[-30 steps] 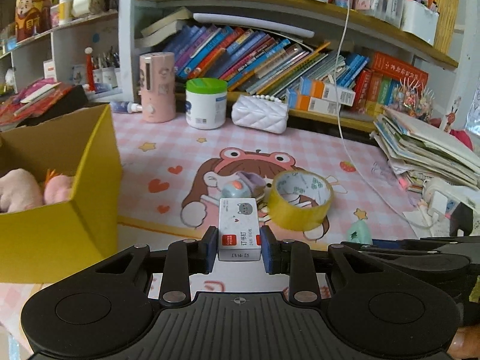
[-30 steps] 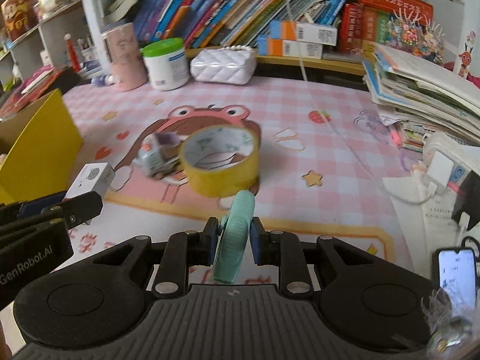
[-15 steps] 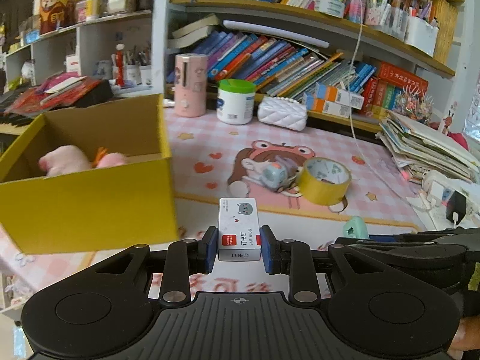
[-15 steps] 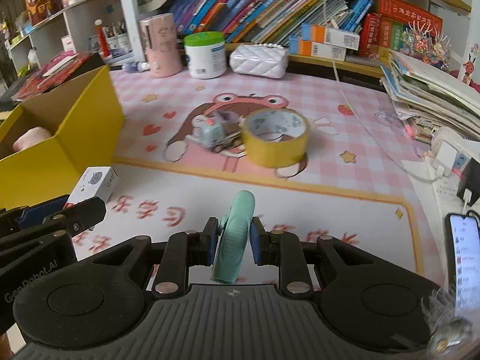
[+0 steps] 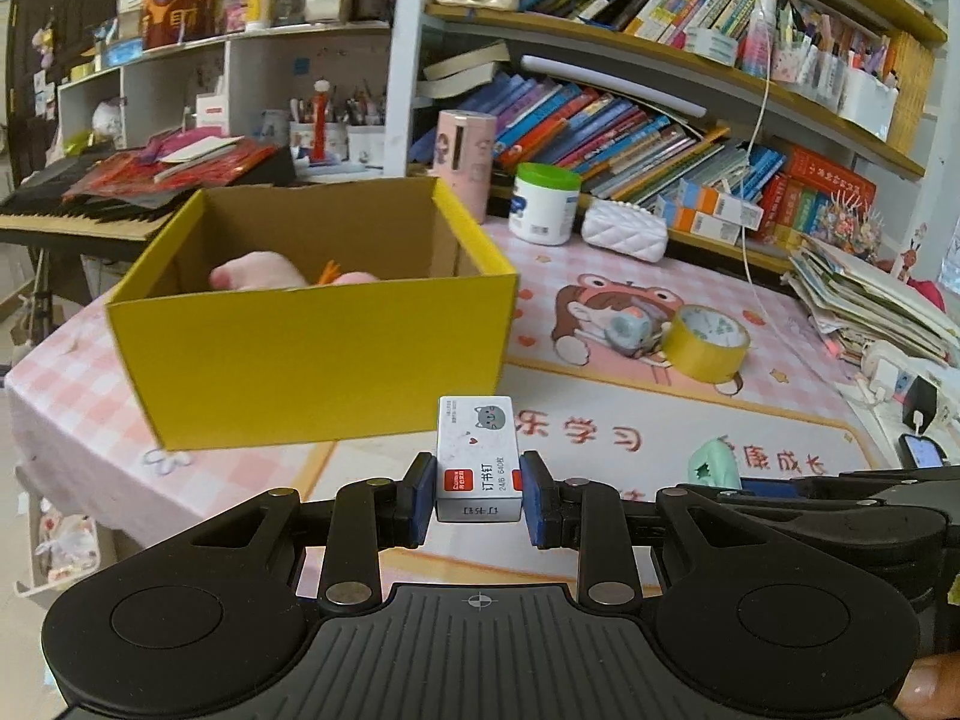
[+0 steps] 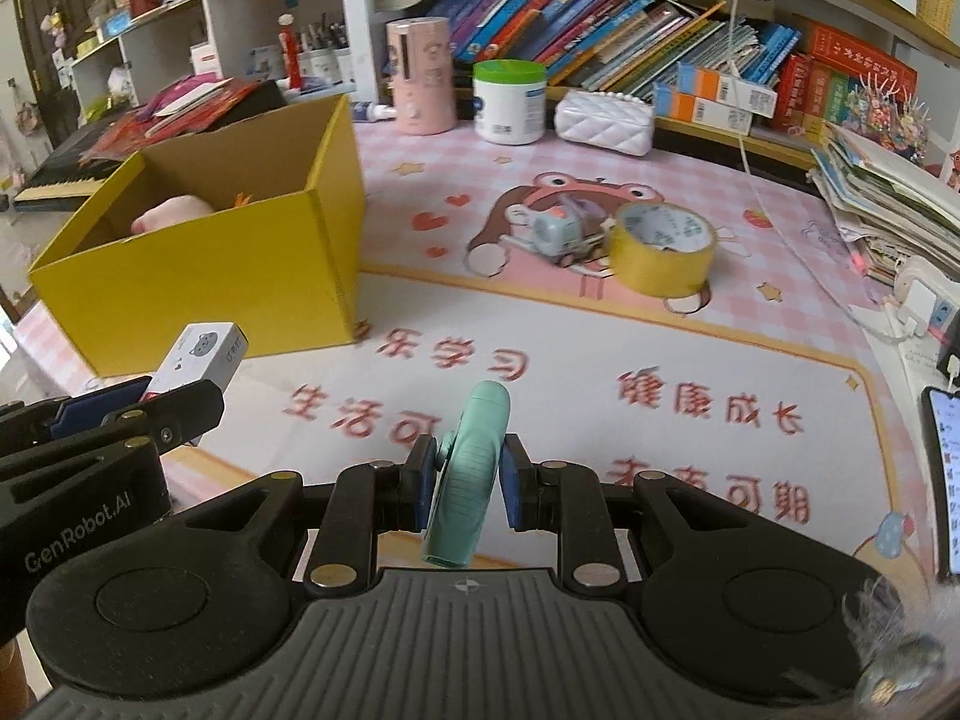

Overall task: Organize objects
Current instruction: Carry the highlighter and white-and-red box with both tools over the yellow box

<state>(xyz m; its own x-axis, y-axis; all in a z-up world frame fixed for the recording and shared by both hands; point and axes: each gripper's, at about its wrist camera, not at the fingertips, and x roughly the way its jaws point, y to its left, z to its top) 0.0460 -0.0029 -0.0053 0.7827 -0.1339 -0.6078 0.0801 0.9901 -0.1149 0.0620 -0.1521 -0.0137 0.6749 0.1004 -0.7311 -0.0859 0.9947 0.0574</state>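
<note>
My left gripper (image 5: 478, 495) is shut on a small white staple box (image 5: 477, 456) with a grey cat face and a red label. It hangs just in front of the open yellow cardboard box (image 5: 312, 354), which holds a pink plush toy (image 5: 258, 273). My right gripper (image 6: 467, 489) is shut on a mint-green disc-shaped tool (image 6: 471, 468), held edge-on above the desk mat. In the right wrist view the staple box (image 6: 201, 354) and the yellow box (image 6: 198, 276) show at the left. A yellow tape roll (image 6: 660, 246) and a small grey toy (image 6: 555, 231) lie on the mat.
A pink cylinder (image 6: 417, 75), a white jar with a green lid (image 6: 509, 99) and a white quilted purse (image 6: 603, 114) stand at the back under bookshelves. Stacked papers (image 6: 888, 180), a charger and a phone (image 6: 945, 480) crowd the right edge. The table edge drops off left of the yellow box.
Both grippers have pulled back and leftward together with their objects. The yellow box has swung from the left edge to straight ahead of the left gripper; the tape roll and toy now lie farther away.
</note>
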